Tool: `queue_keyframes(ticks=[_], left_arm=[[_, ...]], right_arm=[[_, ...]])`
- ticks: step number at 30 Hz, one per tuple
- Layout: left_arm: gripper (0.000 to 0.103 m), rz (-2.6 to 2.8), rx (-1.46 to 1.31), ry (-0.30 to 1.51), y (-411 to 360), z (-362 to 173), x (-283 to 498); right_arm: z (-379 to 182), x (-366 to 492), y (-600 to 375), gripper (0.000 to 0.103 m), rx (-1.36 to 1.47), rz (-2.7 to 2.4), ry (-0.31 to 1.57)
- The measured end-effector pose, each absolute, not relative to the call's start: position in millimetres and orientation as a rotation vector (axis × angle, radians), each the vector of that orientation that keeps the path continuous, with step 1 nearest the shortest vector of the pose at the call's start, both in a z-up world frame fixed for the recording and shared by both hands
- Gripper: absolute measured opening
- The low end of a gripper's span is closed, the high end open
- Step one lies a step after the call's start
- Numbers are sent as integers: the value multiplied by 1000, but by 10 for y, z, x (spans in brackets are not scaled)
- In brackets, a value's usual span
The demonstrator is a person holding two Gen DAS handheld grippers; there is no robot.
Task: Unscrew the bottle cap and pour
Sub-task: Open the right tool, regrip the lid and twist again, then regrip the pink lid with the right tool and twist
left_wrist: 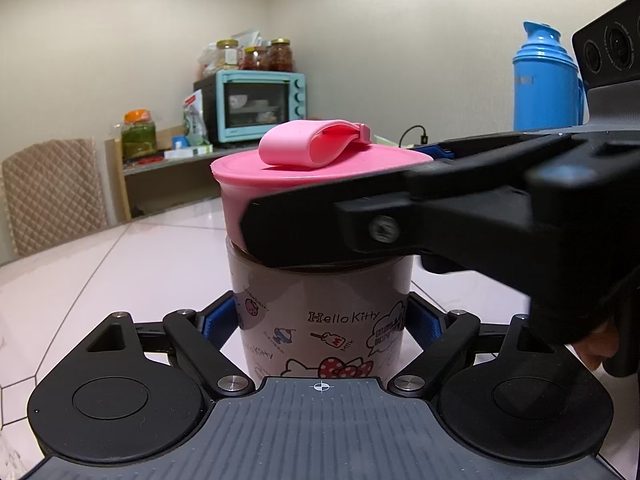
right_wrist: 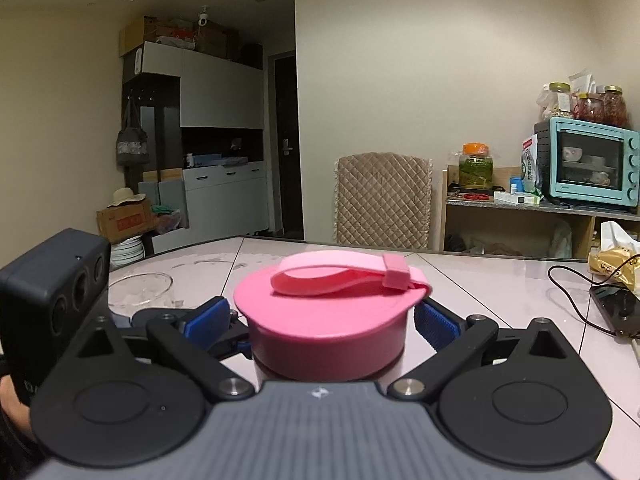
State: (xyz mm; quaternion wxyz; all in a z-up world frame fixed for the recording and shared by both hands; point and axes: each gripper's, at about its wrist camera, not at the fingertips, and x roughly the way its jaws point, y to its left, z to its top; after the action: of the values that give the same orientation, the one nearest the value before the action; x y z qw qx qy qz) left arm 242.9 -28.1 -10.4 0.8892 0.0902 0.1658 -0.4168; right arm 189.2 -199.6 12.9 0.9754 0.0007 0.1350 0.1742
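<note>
Pink screw cap with pink loop strap tops a white cartoon-printed plastic bottle between the left claw's blue pads. Beyond the claw: teal toaster oven, bright blue thermos flask, beige quilted chair back.

obstacles: glass bowl, phone, cable | tabletop between: open

Pale tiled table underfoot of everything, with a clear glass bowl at its left, a dark phone on a black cable at its right. Beyond, a quilted chair back, a teal toaster oven on a wooden shelf, jars on top of it. Blue thermos far right in the left wrist view
</note>
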Motion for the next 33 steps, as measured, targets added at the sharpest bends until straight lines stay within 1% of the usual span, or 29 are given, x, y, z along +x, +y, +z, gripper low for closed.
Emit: queue_keyframes(ticks=[3, 5, 7, 12, 26, 33], left_arm=[[90, -865, 188, 345, -288, -105, 2425], [90, -865, 189, 345, -298, -111, 2465], [90, -866, 187, 345, -292, -103, 2471], [90, -866, 186, 344, -307, -94, 2492], [90, -866, 186, 343, -307, -104, 2480], [90, -865, 186, 344, -311, -106, 2478]], right_arm=[[139, 1890, -2022, 89, 4, 330, 276], [138, 1910, -2016, 89, 9, 329, 279], [121, 1912, -2000, 86, -6, 323, 275], [104, 1928, -2065, 85, -38, 382, 271], [226, 2311, -2670, 85, -162, 916, 314], [273, 2231, -2640, 85, -172, 902, 313]])
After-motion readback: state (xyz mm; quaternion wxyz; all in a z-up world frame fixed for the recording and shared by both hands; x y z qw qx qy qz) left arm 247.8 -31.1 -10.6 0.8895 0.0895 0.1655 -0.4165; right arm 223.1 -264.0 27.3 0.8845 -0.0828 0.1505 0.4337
